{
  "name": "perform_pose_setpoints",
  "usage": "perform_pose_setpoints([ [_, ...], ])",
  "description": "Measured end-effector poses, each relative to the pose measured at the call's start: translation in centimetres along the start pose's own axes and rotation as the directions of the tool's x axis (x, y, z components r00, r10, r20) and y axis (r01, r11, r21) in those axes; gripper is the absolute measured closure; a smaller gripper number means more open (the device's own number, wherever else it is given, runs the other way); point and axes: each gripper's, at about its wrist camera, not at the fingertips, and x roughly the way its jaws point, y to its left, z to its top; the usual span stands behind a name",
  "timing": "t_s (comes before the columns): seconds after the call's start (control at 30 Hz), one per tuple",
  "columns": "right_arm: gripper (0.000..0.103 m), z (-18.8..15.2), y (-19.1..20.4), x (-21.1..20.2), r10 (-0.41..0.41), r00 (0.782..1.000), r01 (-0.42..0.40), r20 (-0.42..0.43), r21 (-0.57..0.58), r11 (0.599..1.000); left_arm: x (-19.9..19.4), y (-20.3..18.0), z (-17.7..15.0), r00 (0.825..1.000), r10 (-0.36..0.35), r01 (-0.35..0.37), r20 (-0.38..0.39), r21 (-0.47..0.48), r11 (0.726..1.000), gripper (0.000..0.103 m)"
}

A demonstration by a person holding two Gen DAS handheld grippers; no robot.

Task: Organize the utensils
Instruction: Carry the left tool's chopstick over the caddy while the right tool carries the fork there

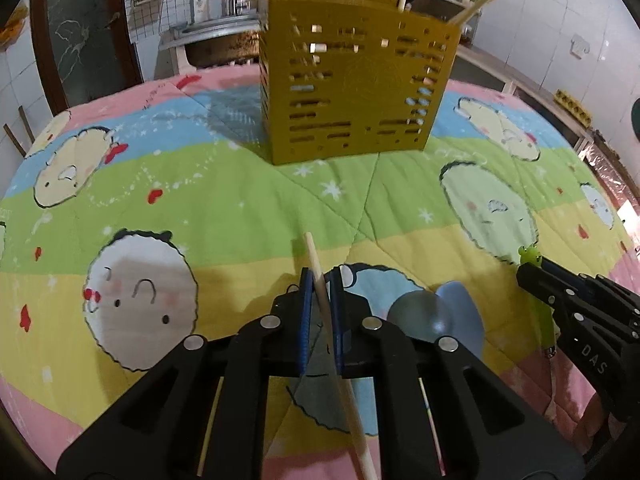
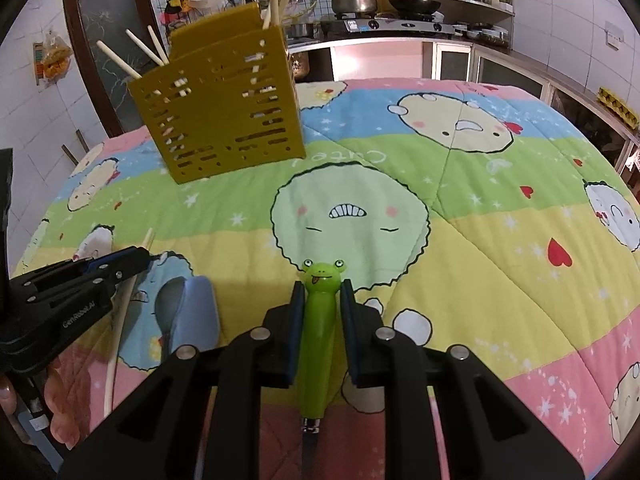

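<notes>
A yellow slotted utensil holder [image 1: 352, 88] stands at the far middle of the table with several chopsticks sticking out; it also shows in the right wrist view [image 2: 224, 108]. My left gripper [image 1: 322, 280] is shut on a pale chopstick [image 1: 332, 332] low over the cloth. My right gripper [image 2: 322, 292] is closed around a green frog-handled utensil [image 2: 320, 320], which lies on the cloth. A metal spoon [image 2: 168, 308] and a blue spoon [image 2: 198, 312] lie between the grippers.
The table is covered by a colourful cartoon quilt [image 2: 460, 208]. A kitchen counter with a pot [image 2: 352, 0] and a wok lies behind. A dark door [image 1: 84, 28] is at the far left. A person's fingers [image 2: 56, 400] hold the left gripper.
</notes>
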Motion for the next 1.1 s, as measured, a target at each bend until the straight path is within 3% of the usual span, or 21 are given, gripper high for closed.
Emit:
perform_pose_setpoints([
  [0.43, 0.085, -0.2, 0.0, -5.1, 0.007, 0.985, -0.006, 0.17, -0.005, 1.0, -6.1, 0.7, 0.0, 0.98, -0.004, -0.001, 0.198, 0.027, 1.0, 0.096],
  [0.7, 0.085, -0.3, -0.7, -7.3, 0.021, 0.969, -0.027, 0.245, 0.02, 0.999, -8.8, 1.1, -0.1, 0.957, -0.006, -0.002, 0.289, 0.026, 1.0, 0.096],
  [1.1, 0.085, -0.8, 0.5, -10.0, -0.007, 0.94, 0.012, 0.342, -0.012, 1.0, -12.2, 1.1, -0.7, 0.911, 0.011, -0.027, 0.412, 0.033, 0.999, 0.098],
])
